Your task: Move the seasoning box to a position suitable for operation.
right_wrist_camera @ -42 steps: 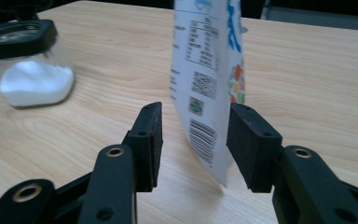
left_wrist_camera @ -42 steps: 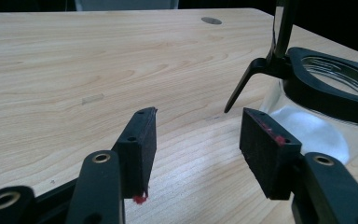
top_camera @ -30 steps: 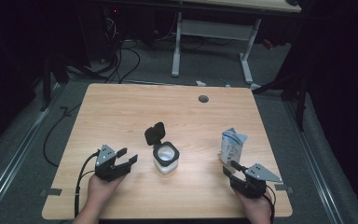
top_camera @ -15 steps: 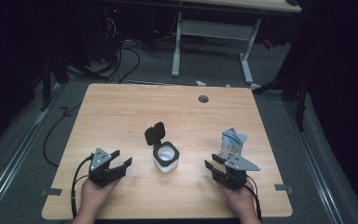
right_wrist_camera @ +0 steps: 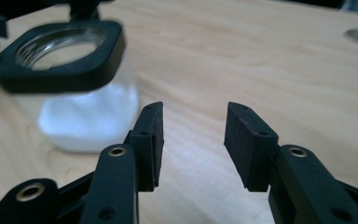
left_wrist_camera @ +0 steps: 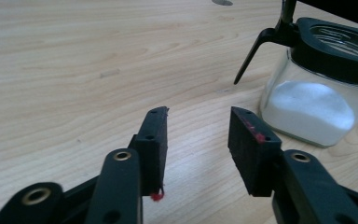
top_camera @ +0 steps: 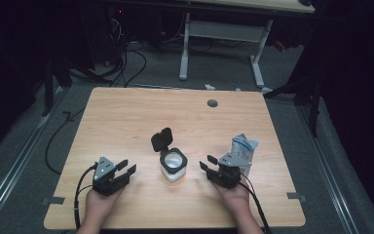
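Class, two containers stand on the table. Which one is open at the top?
The glass jar at the table's middle: its black flip lid stands raised, showing white powder inside. The white-and-blue pouch by the right gripper looks crimped shut.

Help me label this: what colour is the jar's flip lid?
Black lid, clearest in the high view.

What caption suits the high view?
Two open hand-held grippers flank an open-lidded glass jar on a wooden table.

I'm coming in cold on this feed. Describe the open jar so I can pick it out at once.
Start from the wooden table and look near the middle of its front half, between the left gripper and the right gripper. There stands the jar, clear glass, part full of white powder. Unlike the blue-and-white packet to its right, it has a black collar and a flipped-up black lid.
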Available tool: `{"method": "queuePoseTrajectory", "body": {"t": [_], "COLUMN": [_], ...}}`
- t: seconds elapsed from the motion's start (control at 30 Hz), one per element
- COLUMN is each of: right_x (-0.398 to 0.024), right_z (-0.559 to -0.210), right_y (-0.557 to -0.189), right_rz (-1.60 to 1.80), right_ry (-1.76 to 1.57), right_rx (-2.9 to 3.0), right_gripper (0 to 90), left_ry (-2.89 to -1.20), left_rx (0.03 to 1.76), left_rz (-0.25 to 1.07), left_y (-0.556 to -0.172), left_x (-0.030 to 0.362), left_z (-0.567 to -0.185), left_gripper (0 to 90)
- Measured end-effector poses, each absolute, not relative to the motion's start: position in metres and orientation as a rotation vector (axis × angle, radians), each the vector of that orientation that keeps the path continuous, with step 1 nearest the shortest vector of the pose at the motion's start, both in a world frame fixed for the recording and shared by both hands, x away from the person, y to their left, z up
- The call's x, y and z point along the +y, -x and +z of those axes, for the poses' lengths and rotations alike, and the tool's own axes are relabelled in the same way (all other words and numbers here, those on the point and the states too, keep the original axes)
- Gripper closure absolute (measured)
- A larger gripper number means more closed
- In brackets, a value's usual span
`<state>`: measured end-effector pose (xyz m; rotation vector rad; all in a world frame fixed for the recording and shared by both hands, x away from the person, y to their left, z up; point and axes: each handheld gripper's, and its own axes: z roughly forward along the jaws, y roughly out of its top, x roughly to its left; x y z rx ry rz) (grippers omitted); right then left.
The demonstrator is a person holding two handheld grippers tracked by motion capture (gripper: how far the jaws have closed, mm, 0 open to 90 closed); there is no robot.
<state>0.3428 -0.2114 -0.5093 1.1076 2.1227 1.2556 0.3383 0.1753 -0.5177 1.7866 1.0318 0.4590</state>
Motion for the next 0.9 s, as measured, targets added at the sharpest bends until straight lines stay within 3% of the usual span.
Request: {"method": "queuePoseTrajectory", "body": {"t": [0.5,0.9], "right_x": [-0.194,-0.179], "right_z": [-0.515,-0.514], "right_y": [-0.328,-0.324], "right_rz": [1.273,1.285], "right_ry": [-1.028,-0.982], "right_rx": [2.217,2.229], "right_gripper": [72.3,90.0], "left_ry": [-1.739,-1.705], "left_rx": [1.045,1.035], "left_rz": [0.448,0.410], "left_y": [-0.357,-0.391], "left_x": [0.151,0.131], "left_z": [-0.492,-0.472], "left_gripper": [89.2,90.0]}}
